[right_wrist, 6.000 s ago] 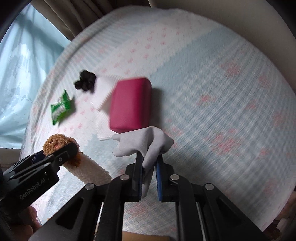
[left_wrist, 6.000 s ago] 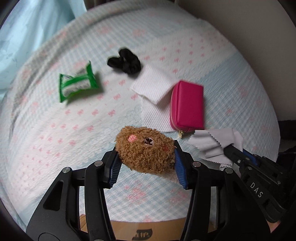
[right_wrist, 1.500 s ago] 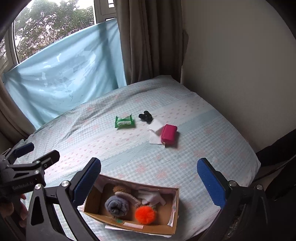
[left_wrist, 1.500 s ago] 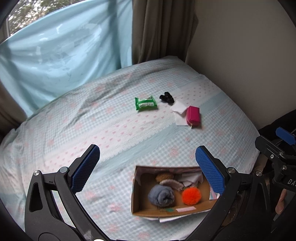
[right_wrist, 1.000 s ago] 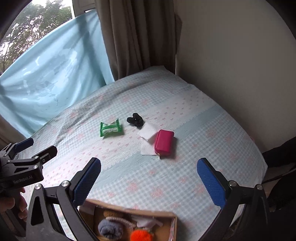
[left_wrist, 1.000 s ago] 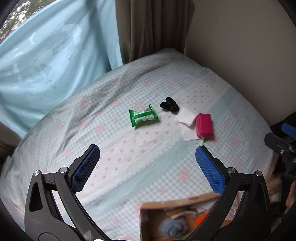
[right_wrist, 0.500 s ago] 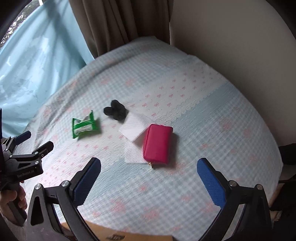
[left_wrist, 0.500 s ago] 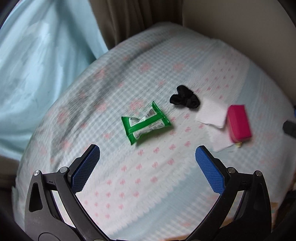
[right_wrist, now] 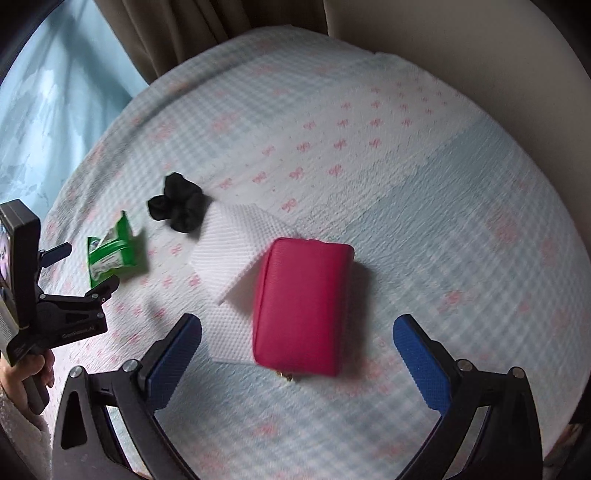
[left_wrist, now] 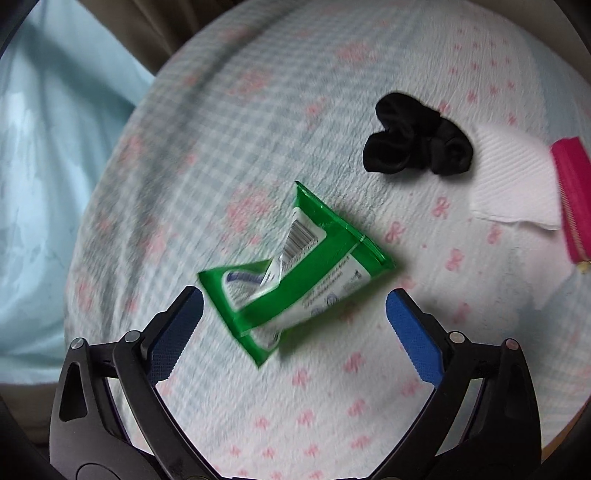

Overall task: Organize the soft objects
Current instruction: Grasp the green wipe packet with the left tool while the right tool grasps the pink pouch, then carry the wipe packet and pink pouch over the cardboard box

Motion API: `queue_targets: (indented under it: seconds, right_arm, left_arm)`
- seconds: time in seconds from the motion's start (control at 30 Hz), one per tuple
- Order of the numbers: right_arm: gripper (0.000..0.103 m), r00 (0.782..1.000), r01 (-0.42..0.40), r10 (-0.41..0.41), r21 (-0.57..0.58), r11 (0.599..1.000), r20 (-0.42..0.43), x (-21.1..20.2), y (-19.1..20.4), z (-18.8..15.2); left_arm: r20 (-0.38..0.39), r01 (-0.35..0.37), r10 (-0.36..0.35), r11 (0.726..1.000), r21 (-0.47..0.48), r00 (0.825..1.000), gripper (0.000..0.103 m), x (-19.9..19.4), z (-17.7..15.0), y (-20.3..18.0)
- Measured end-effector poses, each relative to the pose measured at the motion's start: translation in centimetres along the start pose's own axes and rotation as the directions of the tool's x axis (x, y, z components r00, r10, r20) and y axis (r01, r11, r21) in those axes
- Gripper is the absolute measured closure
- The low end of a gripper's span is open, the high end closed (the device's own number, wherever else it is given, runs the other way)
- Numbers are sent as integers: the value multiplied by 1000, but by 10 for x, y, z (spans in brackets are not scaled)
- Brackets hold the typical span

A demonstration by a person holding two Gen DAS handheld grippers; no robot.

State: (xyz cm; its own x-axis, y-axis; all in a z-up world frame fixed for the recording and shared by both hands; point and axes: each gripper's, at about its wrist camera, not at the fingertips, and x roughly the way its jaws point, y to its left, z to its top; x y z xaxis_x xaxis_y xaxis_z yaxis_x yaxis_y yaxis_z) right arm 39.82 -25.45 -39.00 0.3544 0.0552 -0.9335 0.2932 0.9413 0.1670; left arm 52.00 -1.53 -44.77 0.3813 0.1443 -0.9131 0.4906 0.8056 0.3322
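Note:
A green wipes pack (left_wrist: 295,269) lies on the bed, and my left gripper (left_wrist: 294,334) is open with its jaws on either side of the pack's near end. A black scrunchie (left_wrist: 417,149) lies beyond it. A pink pouch (right_wrist: 304,306) rests on a white cloth (right_wrist: 236,247), and my right gripper (right_wrist: 297,354) is open just in front of the pouch. The right wrist view also shows the wipes pack (right_wrist: 112,254), the scrunchie (right_wrist: 179,206) and the left gripper (right_wrist: 79,269) at the far left.
The bed (right_wrist: 424,192) has a blue-and-white checked cover with pink bows. A beige wall (right_wrist: 461,44) and brown curtains (right_wrist: 192,26) stand behind it. A light blue drape (left_wrist: 44,166) hangs at the left.
Both grippers have moved forward and down toward the bed. The wipes pack now sits between the left jaws and the pouch is near the right jaws. The cardboard box has left view.

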Motion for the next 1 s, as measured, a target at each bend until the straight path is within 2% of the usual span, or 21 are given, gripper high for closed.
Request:
queue_targets:
  seconds: [0.1,0.27,0.37,0.47,0.5,0.63,0.8,1.0]
  right_arm:
    - [0,1000,1,-1,-3,1000,-14,17,-3,2]
    - [0,999,-2,1,-33,999,-33,39,-1,5]
    - [11,998,-14,12,-31,999,-60,51,0,6]
    - [23,995,-21,20,-16,1000,-98,62,1,5]
    - [30,995,-18,17,-13,1000,-102,64,1,4]
    - [40,995,-11,11,-5,1000,-100,64,0,3]
    - [54,997,-22,21,-19,1000,-80,53,2,3]
    - [59,998,-31,30,-7,999,-56,28,-1,4]
  left_arm:
    - [-34,28,-27,999,16,999,9,19,4,-1]
    - [-70,80,-84,996,-50,994,13,40,7,13]
    - [-75,101,-106,993,-69,992,25,44,10,18]
    - [-88,93,-100,993,-78,991,47,45,12,22]
    - [-92,99,-106,992,-83,990,48,45,13,24]
    - [-103,94,-103,992,-89,989,60,45,15,30]
    - [-101,137,-154,978,-155,983,63,32,13,48]
    - [-66,145,-161,968,-203,985,63,0,10,61]
